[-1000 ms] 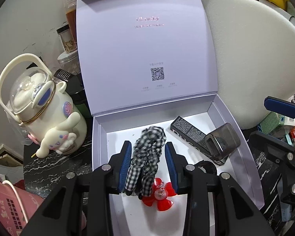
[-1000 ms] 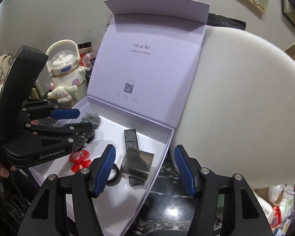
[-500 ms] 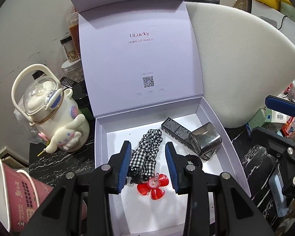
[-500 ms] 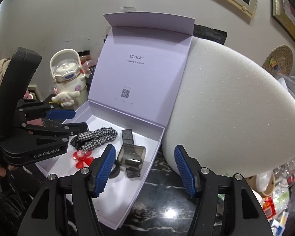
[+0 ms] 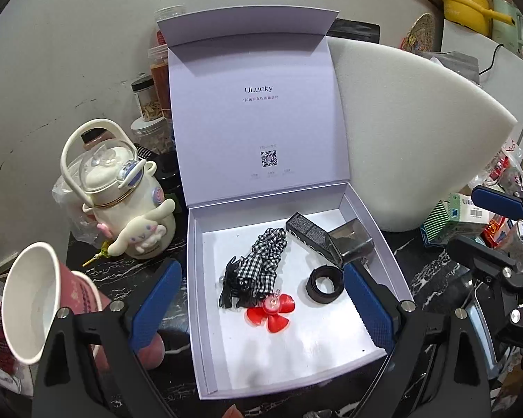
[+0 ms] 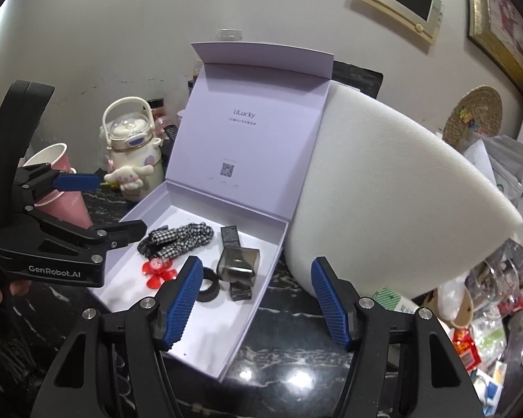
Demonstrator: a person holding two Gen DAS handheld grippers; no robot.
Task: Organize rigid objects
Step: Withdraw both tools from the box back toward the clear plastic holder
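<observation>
Just released — left gripper (image 5: 261, 308) jaws have been opening, now spread wide and pulled back up, nothing between them. Large open lilac cardboard gift box (image 5: 383, 230) unmoved on black marbled counter (image 5: 122, 271), lid upright against white foam block (image 5: 418, 122). Black-and-white checked fabric hair clip (image 5: 261, 264) dropped onto box floor, beside red flower-shaped plastic clip (image 5: 272, 311), black ring (image 5: 326, 284) and smoky translucent case (image 5: 350, 244). Right gripper (image 6: 258, 299) half apart, empty, hovering over box's near corner. Placement looks done — next item or lid closure likely.

Matt lilac card box (image 5: 373, 216); checked cloth scrunchie (image 5: 261, 261); glossy red plastic flower clip (image 5: 272, 313); polished black marble desk (image 6: 289, 358).
</observation>
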